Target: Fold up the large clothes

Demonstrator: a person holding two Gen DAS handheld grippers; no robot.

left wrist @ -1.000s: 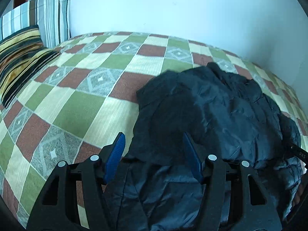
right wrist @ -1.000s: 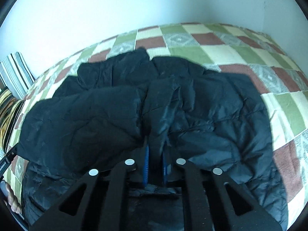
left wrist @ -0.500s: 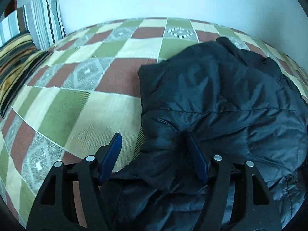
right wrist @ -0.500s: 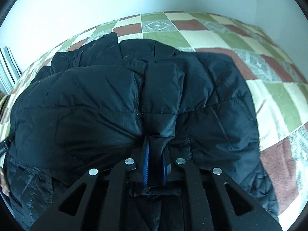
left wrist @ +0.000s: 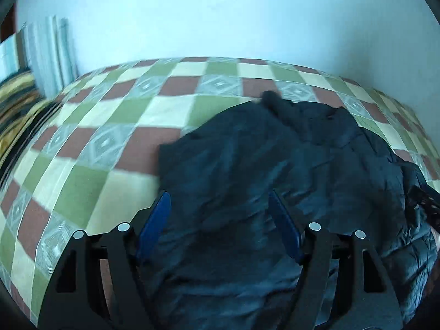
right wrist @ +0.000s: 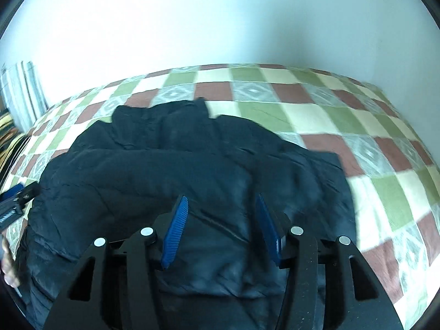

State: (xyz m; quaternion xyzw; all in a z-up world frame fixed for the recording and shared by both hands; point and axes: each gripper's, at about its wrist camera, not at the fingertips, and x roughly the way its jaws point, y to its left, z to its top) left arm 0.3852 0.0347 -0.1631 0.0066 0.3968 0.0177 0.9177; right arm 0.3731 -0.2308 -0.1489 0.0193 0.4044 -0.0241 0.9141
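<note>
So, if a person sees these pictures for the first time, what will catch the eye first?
First, the big dark padded jacket, lying crumpled in the middle of the checked bedspread. Next, the blue pads of the right gripper, whose jaws are opening just above the jacket with nothing pinched. At the far left, striped pillows lean against the pale wall.

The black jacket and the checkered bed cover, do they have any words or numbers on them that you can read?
None can be read.
Black jacket: plain dark fabric, no label or logo showing.
Checkered bed cover: only coloured squares and diamond patterns, no letters.
Striped pillows: stripes only, and blurred.
Left hand-held gripper, seen at the edge of the right wrist view: a pale mark on its side, too small and blurred to read.
</note>
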